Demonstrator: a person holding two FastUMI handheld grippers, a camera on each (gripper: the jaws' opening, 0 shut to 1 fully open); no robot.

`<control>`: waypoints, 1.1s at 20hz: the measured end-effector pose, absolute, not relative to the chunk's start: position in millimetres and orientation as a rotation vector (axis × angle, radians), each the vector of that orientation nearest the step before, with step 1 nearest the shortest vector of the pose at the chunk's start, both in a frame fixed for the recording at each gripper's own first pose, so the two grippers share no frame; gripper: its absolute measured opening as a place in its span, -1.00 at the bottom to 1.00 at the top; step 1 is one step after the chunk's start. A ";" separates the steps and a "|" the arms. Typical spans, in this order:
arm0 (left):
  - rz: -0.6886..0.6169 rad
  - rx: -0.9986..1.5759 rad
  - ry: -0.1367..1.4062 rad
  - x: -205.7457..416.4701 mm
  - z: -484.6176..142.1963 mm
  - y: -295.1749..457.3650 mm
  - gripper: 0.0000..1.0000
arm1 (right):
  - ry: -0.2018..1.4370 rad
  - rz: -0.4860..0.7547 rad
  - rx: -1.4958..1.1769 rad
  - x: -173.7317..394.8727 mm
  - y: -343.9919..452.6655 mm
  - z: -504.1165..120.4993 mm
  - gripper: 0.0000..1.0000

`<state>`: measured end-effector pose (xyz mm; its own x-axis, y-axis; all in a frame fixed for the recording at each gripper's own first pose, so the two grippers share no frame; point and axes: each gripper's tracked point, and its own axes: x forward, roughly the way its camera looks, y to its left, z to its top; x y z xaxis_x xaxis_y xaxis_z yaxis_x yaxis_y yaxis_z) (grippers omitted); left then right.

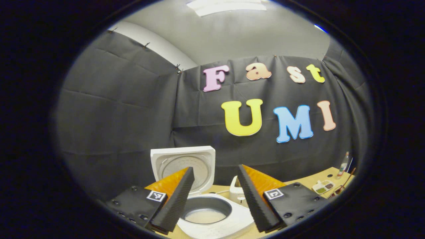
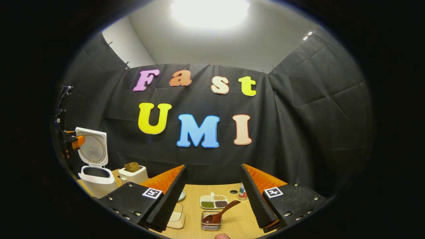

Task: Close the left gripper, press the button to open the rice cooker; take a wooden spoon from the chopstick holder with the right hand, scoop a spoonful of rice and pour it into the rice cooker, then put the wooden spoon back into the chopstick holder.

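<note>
In the left gripper view, the left gripper (image 1: 212, 196) hangs with jaws released above the rice cooker (image 1: 212, 212), whose lid stands up. In the right gripper view, the right gripper (image 2: 212, 196) is released too; the wooden spoon (image 2: 220, 211) leans in the chopstick holder (image 2: 211, 223) on the bench (image 2: 239, 222).

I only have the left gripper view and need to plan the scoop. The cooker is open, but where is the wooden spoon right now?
Observer: The wooden spoon sits in the wire holder on the table, bowl end down and handle leaning right.
Operator: Is the right claw gripping it?
Observer: No. The right claw is open and empty, and the spoon lies ahead of it, untouched.
</note>
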<state>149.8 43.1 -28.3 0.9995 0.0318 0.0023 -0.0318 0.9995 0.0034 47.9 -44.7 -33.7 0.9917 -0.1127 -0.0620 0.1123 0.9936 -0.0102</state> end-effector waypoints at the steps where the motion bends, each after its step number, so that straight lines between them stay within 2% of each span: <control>1: 0.038 0.009 -0.021 142.4 -20.2 41.1 0.80 | 0.060 -0.111 -0.004 53.4 -47.7 -34.9 0.92; 5: 0.027 0.014 -0.059 110.8 2.9 22.2 0.82 | 0.055 -0.112 -0.006 72.3 -62.6 -43.0 0.92; 6: 0.025 0.012 -0.058 103.4 5.4 20.0 0.95 | 0.057 -0.115 -0.003 77.4 -67.4 -45.8 0.92; 11: 0.021 0.021 -0.041 72.9 8.3 10.3 0.95 | 0.104 -0.127 0.023 102.8 -90.7 -74.5 0.92; 13: 0.026 0.013 -0.028 63.7 7.8 8.6 0.88 | 0.138 -0.125 0.031 112.5 -98.2 -93.1 0.92; 14: 0.026 0.009 -0.018 58.5 6.7 7.0 0.95 | 0.159 -0.129 0.039 116.7 -103.0 -104.4 0.92; 22: 0.077 0.070 0.007 37.4 11.3 20.8 0.95 | 0.346 -0.145 0.107 143.7 -120.5 -199.0 0.92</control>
